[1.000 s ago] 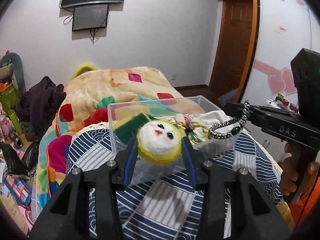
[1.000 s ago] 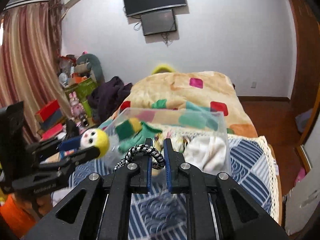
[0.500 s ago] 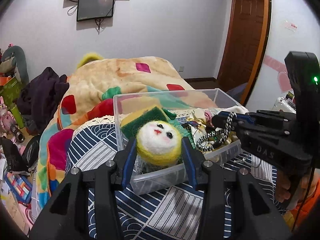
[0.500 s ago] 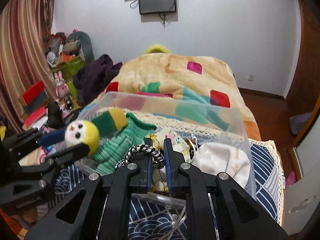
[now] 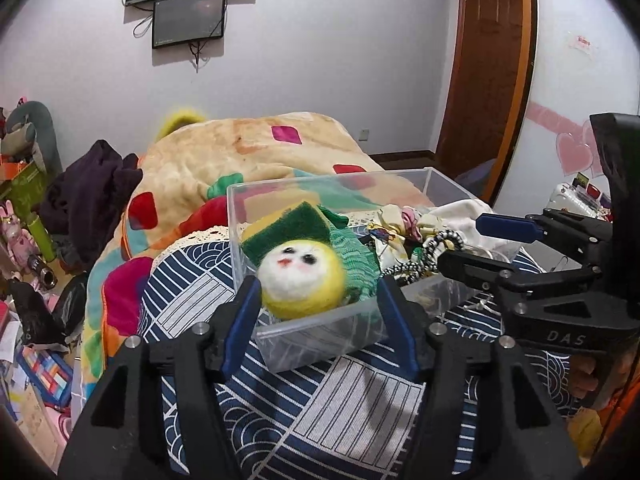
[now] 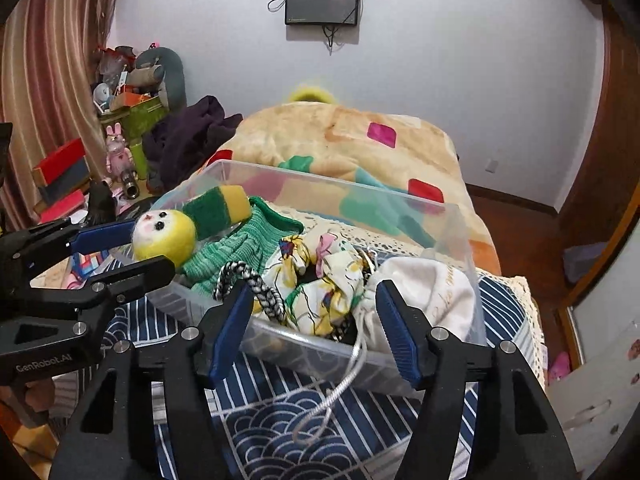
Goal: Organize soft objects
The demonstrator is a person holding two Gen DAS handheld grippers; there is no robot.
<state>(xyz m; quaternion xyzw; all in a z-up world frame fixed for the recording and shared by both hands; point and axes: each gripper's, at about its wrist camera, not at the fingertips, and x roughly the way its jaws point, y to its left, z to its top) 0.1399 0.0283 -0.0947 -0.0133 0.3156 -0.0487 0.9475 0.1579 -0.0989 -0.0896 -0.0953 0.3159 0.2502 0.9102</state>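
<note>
A clear plastic box (image 5: 320, 178) (image 6: 320, 182) stands on a blue patterned cloth. It holds a green-yellow sponge (image 5: 296, 222), a green knit cloth (image 6: 232, 248), a floral cloth (image 6: 320, 284) and a white pouch (image 6: 428, 292). A yellow felt ball with a face (image 5: 302, 280) (image 6: 164, 236) rests in the box's near-left corner. My left gripper (image 5: 318, 320) (image 6: 132, 252) is around it, jaws opening, right pad clear of it. My right gripper (image 6: 314, 320) (image 5: 480, 246) is opening over the box's near edge. A black-and-white braided cord (image 6: 256, 284) (image 5: 424, 256) lies loose against its left finger.
A bed with a patchwork blanket (image 5: 248, 152) lies behind the box. Toys, boxes and dark clothing (image 6: 188, 136) crowd the floor at the left. A wooden door (image 5: 488, 72) is at the right and screens hang on the far wall. A hand (image 5: 580, 376) holds the right gripper's handle.
Both grippers opened. The right one let go of the braided cord, which now rests in the box, and sank closer to the box. The left one loosened from the felt ball.
</note>
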